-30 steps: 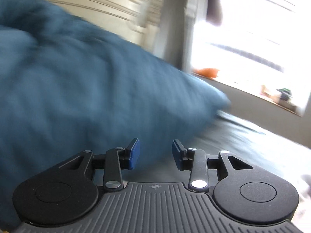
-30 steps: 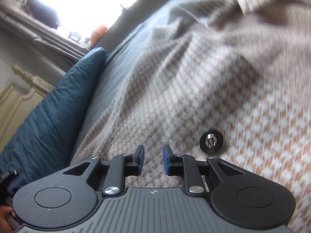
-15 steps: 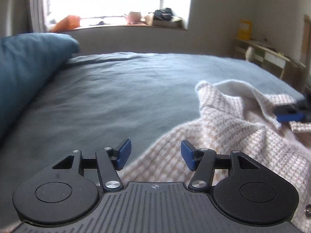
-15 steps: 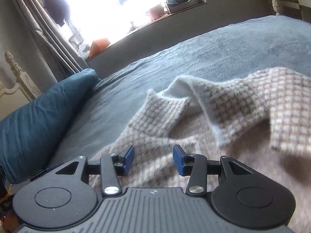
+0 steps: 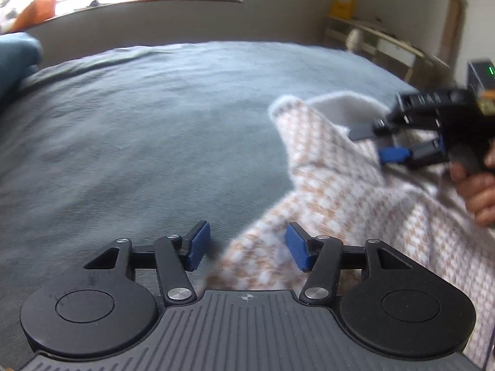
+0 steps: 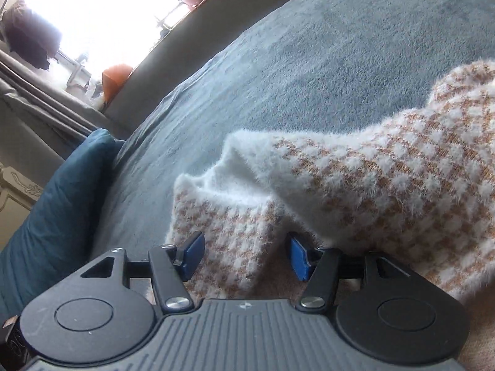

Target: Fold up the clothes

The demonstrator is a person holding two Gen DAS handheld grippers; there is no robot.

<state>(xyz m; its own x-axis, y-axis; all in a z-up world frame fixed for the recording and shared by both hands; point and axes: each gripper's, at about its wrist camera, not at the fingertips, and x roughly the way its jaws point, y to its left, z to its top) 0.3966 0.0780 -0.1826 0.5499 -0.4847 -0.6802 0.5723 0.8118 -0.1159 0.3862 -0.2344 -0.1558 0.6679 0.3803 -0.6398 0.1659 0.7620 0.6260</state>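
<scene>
A fluffy tan-and-white houndstooth sweater [image 5: 334, 191] lies crumpled on a grey-blue bed cover [image 5: 148, 130]. My left gripper [image 5: 249, 249] is open, low over the sweater's left edge, with cloth between and below its blue pads. In the left wrist view the right gripper [image 5: 383, 142] reaches in from the right, held by a hand [image 5: 476, 191], over the sweater's raised white fold. In its own view my right gripper [image 6: 246, 255] is open, with a folded cuff or hem [image 6: 229, 225] of the sweater lying between the pads, not pinched.
A dark teal pillow [image 6: 52, 213] lies at the left end of the bed. Behind the bed are a bright window sill with an orange object [image 6: 114, 77] and clutter. A light wooden shelf unit [image 5: 386, 49] stands at the right wall.
Both grippers have opened wider and moved closer to the sweater. The left view has swung right from the pillow to the garment; the right gripper now sits at the folded edge.
</scene>
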